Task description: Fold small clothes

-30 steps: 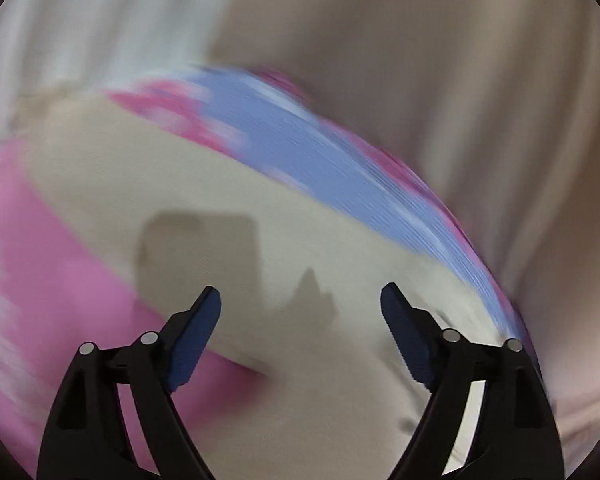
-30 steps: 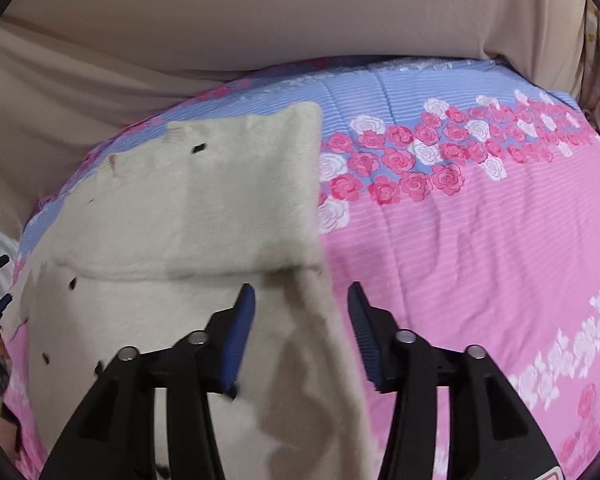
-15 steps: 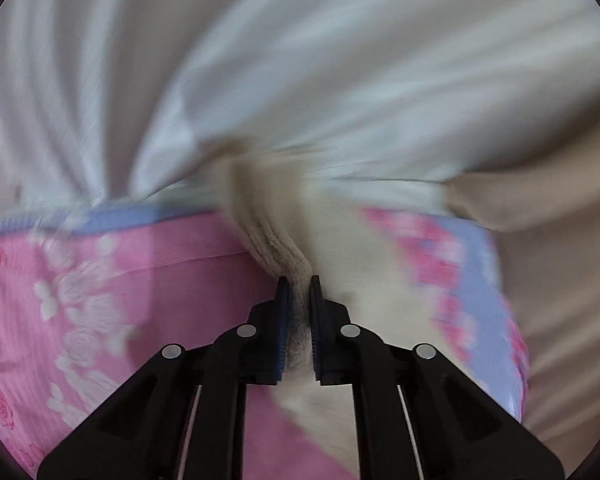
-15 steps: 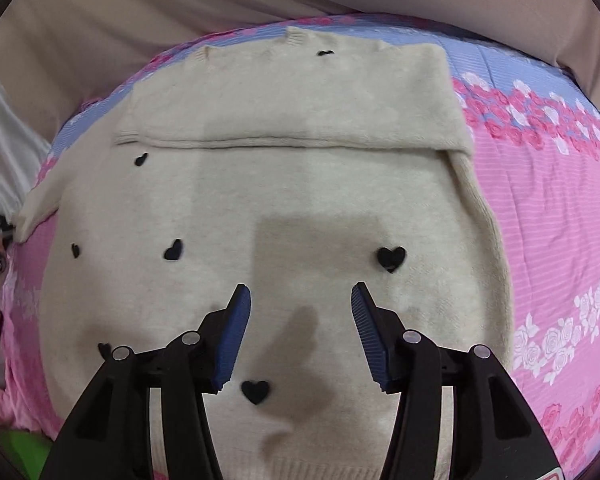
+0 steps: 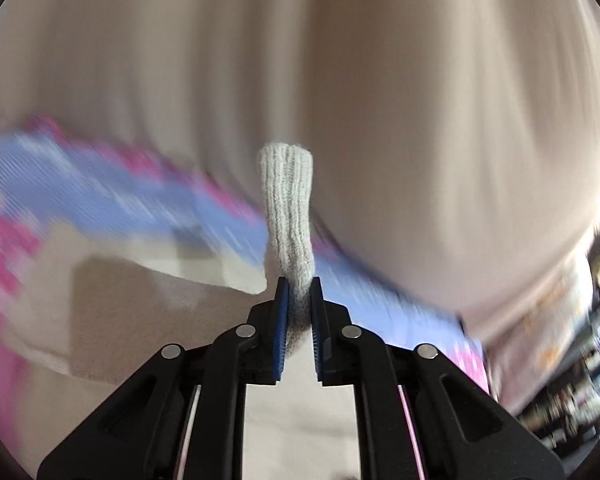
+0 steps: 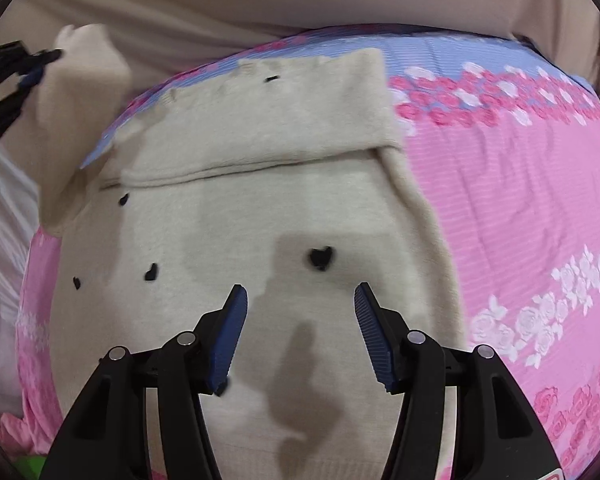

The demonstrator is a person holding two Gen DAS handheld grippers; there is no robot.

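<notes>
Sweater, soft and fuzzy cream knit with little black hearts, lies flat on the bed sheet, a smooth pink and blue cloth with printed roses; 1 sleeve is folded across its top; the left gripper pinches the ribbed cuff of the other sleeve, lifted up; the right gripper hangs over the middle, jaws apart, holding nothing.

Our left gripper has its jaws pinched tight on a ribbed sleeve cuff, angled downward. Our right gripper points steeply down, its jaws parted with nothing between the blue pads.
</notes>
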